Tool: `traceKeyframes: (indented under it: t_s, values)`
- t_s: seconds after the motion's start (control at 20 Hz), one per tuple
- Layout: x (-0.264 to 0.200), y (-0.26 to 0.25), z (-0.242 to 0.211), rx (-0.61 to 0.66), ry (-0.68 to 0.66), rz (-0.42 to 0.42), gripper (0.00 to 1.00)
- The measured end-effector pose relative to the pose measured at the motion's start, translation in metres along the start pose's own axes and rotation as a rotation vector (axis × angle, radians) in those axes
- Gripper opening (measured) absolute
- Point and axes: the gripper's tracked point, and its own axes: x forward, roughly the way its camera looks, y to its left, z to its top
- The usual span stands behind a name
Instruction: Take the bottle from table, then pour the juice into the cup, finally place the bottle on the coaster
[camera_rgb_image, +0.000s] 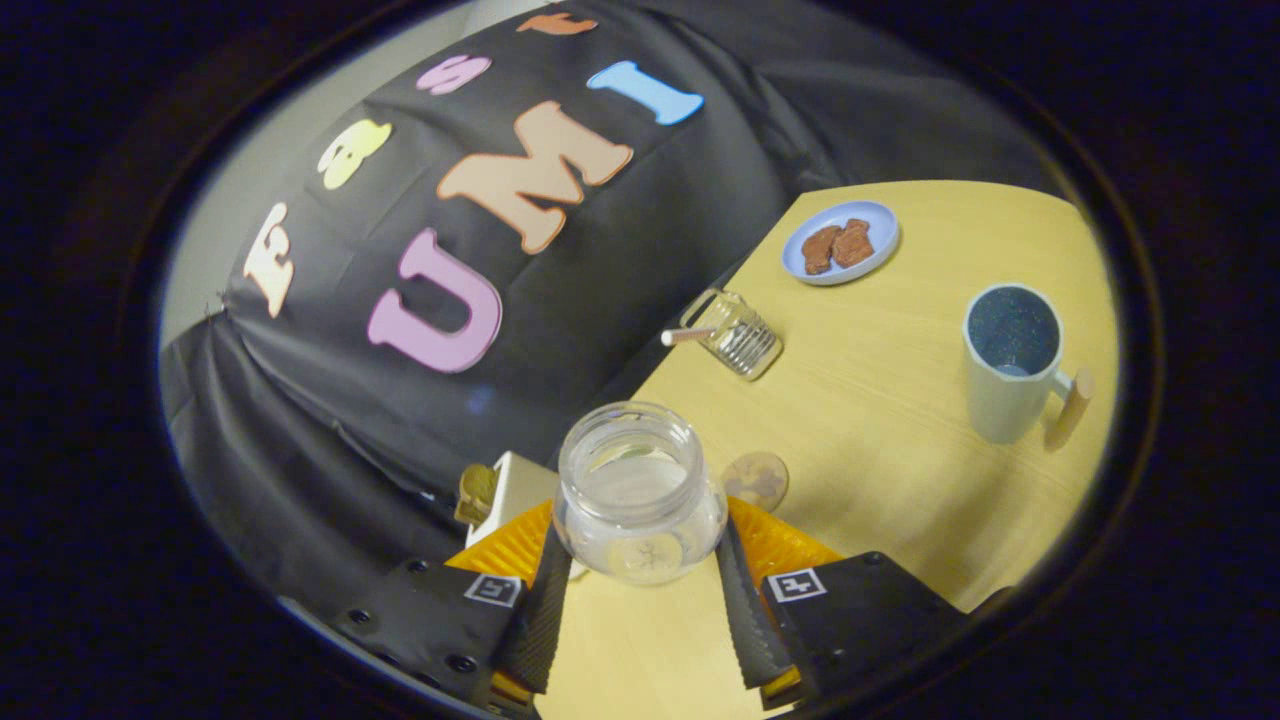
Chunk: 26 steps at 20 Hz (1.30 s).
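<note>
A clear, wide-mouthed glass bottle (640, 490) is clamped between both fingers of the gripper (640, 570), lifted and tilted. The pale speckled mug (1010, 365) lies well ahead; pouring appears pending. The round coaster (756, 478), just beyond the fingers, awaits the bottle.

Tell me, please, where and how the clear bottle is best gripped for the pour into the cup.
The gripper seems already shut on the bottle, one finger on each side of its round body below the wide open neck. That hold looks right: the body's curved sides offer opposite faces, and coming from the side leaves the mouth free to tip toward the cup beyond.
</note>
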Motion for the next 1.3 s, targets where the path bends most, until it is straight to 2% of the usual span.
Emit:
traceKeyframes:
  t_s: [0.3, 0.7, 0.95, 1.3]
  values:
    - [0.006, -0.014, 0.062, 0.221, -0.157, 0.059, 0.74]
    - [0.007, -0.032, 0.114, 0.475, -0.322, 0.143, 0.74]
    - [0.003, -0.048, 0.127, 0.623, -0.400, 0.160, 0.74]
    - [0.003, -0.050, 0.138, 0.715, -0.438, 0.212, 0.74]
